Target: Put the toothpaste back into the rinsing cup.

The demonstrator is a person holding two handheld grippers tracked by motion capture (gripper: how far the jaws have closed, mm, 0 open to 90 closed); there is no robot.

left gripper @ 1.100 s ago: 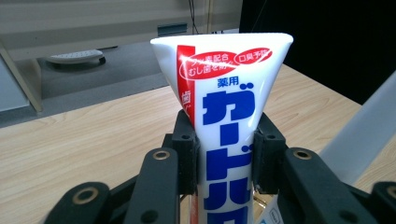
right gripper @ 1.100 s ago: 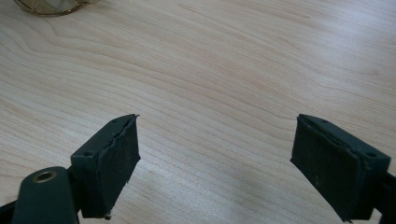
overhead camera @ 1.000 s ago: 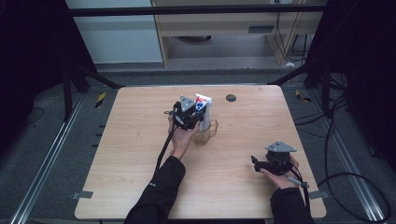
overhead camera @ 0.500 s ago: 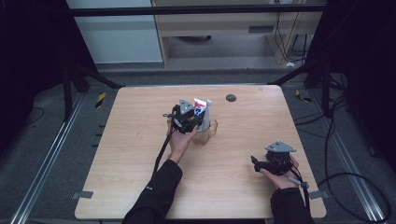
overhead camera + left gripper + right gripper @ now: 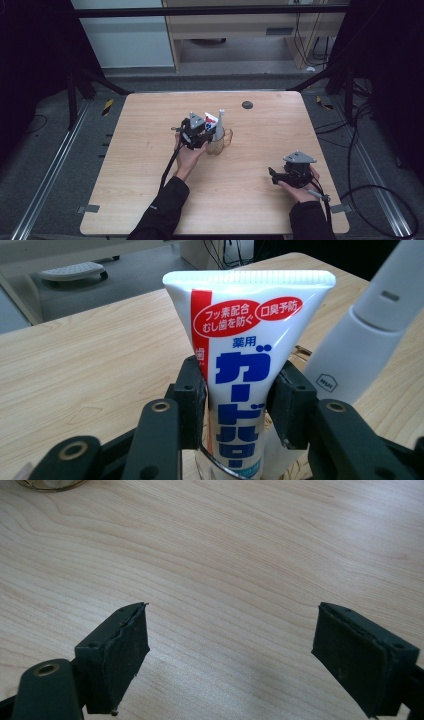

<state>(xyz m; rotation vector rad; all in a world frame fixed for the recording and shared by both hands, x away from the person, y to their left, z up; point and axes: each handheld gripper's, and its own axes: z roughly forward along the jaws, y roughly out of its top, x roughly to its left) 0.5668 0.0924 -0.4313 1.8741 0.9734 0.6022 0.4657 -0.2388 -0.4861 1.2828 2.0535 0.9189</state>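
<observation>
1. Lower right of the high view: our right hand-held gripper [image 5: 274,176] rests on the tabletop [image 5: 135,165], jaws wide, nothing between them.
2. Mid-frame: our left hand-held gripper [image 5: 239,402] has just been opening around the toothpaste tube [image 5: 245,375], which stands in the glass cup [image 5: 221,142], apparently letting it settle there.
3. A white toothbrush handle [image 5: 360,335] leans alongside.

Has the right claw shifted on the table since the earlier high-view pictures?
No. The right claw sits at the same spot near the table's right front corner, just as far from the dark round mark.
</observation>
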